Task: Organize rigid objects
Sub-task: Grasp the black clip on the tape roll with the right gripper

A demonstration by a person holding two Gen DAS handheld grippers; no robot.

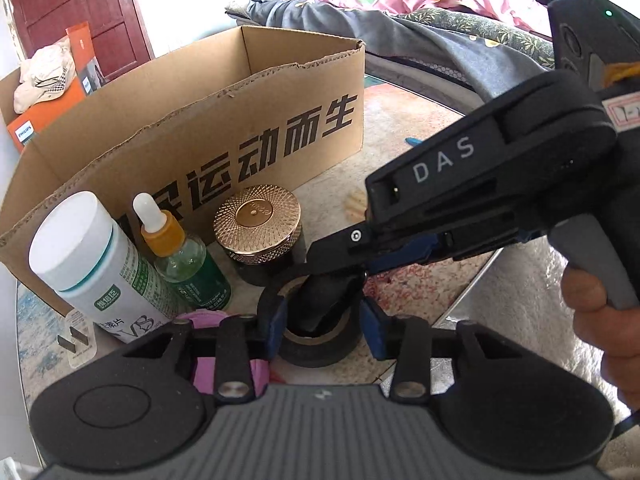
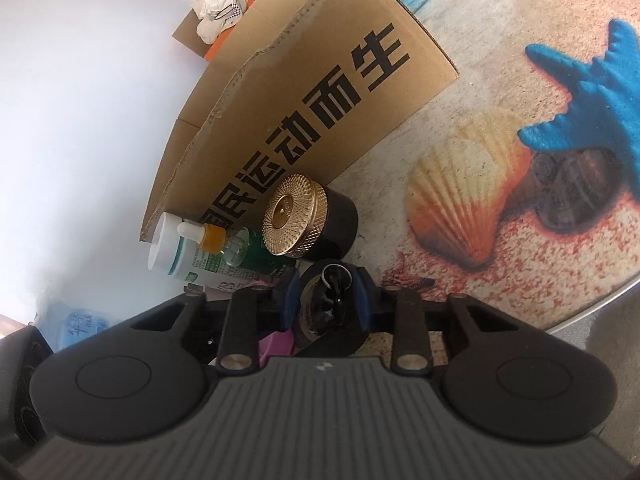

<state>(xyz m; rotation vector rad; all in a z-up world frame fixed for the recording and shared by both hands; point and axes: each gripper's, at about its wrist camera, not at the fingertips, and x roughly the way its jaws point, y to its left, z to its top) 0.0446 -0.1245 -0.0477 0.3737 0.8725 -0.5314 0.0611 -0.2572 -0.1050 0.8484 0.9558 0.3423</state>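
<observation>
A black tape roll [image 1: 316, 346] lies on the table. My left gripper [image 1: 320, 320] has its blue pads on either side of the roll and is shut on it. My right gripper [image 1: 340, 270] reaches in from the right and holds a dark object [image 1: 326, 300] standing in the roll's hole. In the right wrist view, the right gripper [image 2: 326, 294] is shut on that dark object [image 2: 334, 284] inside the tape roll [image 2: 336, 340]. Behind stand a white pill bottle [image 1: 92, 264], a green dropper bottle [image 1: 188, 260] and a gold-lidded black jar [image 1: 258, 232].
An open cardboard box [image 1: 224, 128] with black characters stands behind the bottles. A pink item [image 1: 208, 364] lies under my left gripper. The table has a shell and starfish print [image 2: 460, 216]. A bed [image 1: 420, 8] is beyond the table, and an orange Philips box [image 1: 40, 116] at far left.
</observation>
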